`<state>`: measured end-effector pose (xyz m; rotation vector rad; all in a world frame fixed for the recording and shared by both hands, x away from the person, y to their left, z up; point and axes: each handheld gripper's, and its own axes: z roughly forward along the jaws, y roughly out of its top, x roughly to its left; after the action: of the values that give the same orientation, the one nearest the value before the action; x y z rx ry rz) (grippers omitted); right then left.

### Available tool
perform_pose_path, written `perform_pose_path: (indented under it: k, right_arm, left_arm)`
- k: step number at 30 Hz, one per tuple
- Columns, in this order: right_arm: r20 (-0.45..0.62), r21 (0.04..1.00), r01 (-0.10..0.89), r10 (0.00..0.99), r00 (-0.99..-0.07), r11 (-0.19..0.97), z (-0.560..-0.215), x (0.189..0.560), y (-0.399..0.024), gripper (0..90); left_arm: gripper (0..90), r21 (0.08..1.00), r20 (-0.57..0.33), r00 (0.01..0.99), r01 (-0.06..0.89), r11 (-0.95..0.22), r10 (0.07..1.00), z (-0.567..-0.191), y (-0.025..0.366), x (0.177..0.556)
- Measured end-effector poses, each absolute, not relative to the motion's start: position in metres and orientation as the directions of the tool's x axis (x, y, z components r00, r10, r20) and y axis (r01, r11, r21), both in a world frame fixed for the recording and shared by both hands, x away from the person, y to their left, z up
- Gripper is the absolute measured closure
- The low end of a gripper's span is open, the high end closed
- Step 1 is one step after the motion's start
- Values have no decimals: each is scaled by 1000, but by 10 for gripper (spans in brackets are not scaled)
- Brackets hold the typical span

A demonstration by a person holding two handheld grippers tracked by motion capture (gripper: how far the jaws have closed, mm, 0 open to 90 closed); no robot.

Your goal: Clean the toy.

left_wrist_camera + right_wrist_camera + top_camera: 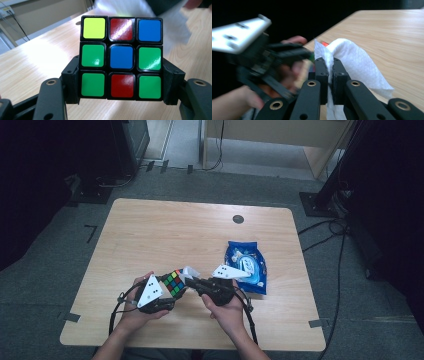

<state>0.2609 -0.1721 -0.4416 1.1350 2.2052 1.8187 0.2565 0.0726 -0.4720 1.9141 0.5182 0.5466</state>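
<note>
A scrambled Rubik's cube (pixel 173 283) is clamped in my left gripper (pixel 170 292) near the table's front edge. In the left gripper view the cube (pixel 121 57) shows green, red, blue and yellow squares, and my left gripper (pixel 121 82) presses both pads against its lower side faces. My right gripper (pixel 192 279) is shut on a white tissue (pixel 190 271) just right of the cube. The right gripper view shows the jaws of my right gripper (pixel 330 66) pinching the white tissue (pixel 352 61), which folds over their tips. Beyond it the left hand and its gripper are blurred.
A blue snack bag (pixel 246 265) lies flat on the wooden table (pixel 165 230) just right of my right hand. A round dark grommet (pixel 238 219) sits near the far edge. Cables and stand bases lie on the floor around the table.
</note>
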Motion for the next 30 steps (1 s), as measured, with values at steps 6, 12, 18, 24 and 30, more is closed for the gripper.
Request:
perform_pose_path:
  k: [6,12,18,24,30]
  right_arm:
    - [439,825,566,621,-650,9,-462,273,-184,864]
    - [462,825,565,609,-644,-27,-459,273,-185,864]
    - [481,834,549,557,-677,-52,-448,267,-183,865]
    - [478,841,540,518,-709,-38,-441,262,-178,854]
    - [478,820,573,550,-686,2,-454,269,-183,855]
  left_arm:
    - [340,928,130,821,95,-359,555,-468,70,254]
    - [340,903,179,845,62,-425,504,-476,51,247]
    - [340,906,168,834,79,-416,525,-476,55,250]
    - [341,938,82,830,123,-325,552,-470,73,257]
    - [341,959,56,814,117,-257,578,-461,87,259]
